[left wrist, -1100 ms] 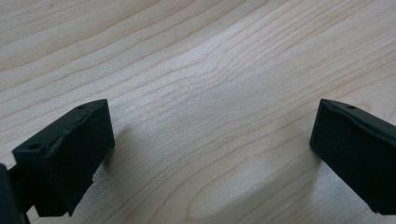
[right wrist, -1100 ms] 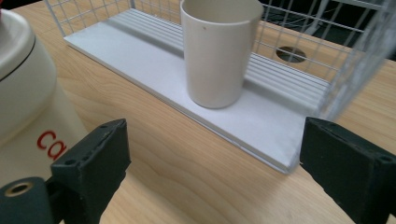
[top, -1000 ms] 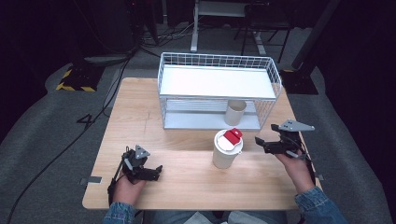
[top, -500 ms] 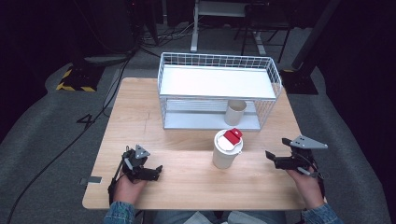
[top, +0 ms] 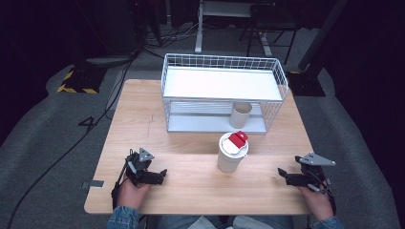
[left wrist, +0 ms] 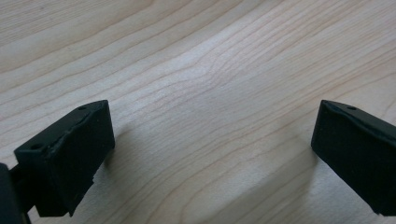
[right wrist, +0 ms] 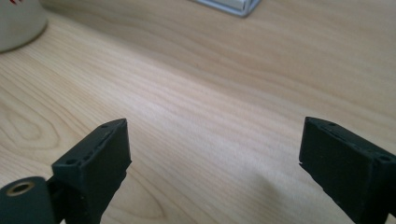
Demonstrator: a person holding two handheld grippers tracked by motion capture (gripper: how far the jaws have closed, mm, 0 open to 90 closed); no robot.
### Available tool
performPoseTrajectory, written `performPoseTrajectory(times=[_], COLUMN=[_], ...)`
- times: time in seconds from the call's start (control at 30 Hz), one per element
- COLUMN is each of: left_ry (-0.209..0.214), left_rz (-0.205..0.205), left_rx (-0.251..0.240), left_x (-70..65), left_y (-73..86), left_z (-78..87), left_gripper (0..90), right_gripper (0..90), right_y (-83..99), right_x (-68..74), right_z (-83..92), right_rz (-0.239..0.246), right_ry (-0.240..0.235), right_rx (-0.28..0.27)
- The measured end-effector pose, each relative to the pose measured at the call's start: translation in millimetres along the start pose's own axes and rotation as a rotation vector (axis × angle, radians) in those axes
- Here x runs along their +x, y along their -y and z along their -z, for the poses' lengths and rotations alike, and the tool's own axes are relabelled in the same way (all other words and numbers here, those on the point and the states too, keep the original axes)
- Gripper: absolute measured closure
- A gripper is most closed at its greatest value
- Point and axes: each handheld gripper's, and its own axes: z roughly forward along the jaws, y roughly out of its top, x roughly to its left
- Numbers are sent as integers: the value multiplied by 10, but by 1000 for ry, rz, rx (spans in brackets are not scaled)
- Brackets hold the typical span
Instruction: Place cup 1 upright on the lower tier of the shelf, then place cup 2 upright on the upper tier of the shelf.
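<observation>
Jaws on both grippers stand apart with nothing between them: bare wood in the gap in the left gripper view and in the right gripper view

Cup (top: 231, 153) is upright near the middle of the table (top: 143, 114), a bit toward the front edge and right of centre. White lid with a red tab on top. Long axis is vertical, so a side grip across the body looks like the way in

Right gripper (top: 285, 176) sits low by the front-right corner, jaws aimed left toward the cup, which lies ahead of it and slightly toward the far edge. In the right gripper view the cup (right wrist: 18, 21) is at the top-left corner, so it's off the jaw line and well apart from the pads

Left gripper (top: 160, 174) rests near the front-left corner, jaws aimed right, also apart from the cup

Gaps to the cup look about even, right maybe a touch nearer; my read is the right hand goes

Rack (top: 224, 95) stands along the far edge just behind the cup, second cup (top: 240, 114) on its lower shelf. Approach from the right side clears the rack wire
</observation>
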Motion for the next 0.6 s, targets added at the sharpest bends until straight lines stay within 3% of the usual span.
performPoseTrajectory(times=[0.2, 0.3, 0.47, 0.6], left_ry=[39, 52, 42, 64], left_rz=[0, -7, -68, -109], left_rx=[-30, -53, -66, -95], left_x=[-17, -37, -124, -202], left_y=[-22, -42, -110, -175], left_z=[26, 46, 85, 129], left_gripper=[1, 2, 7, 12], right_gripper=[113, 113, 108, 107], right_y=[56, 77, 81, 77], right_x=[-30, -63, -94, -103], right_z=[-55, -64, -71, -77], right_rz=[-3, -32, -51, -43], right_ry=[31, 9, -8, -15], right_rx=[74, 64, 73, 72])
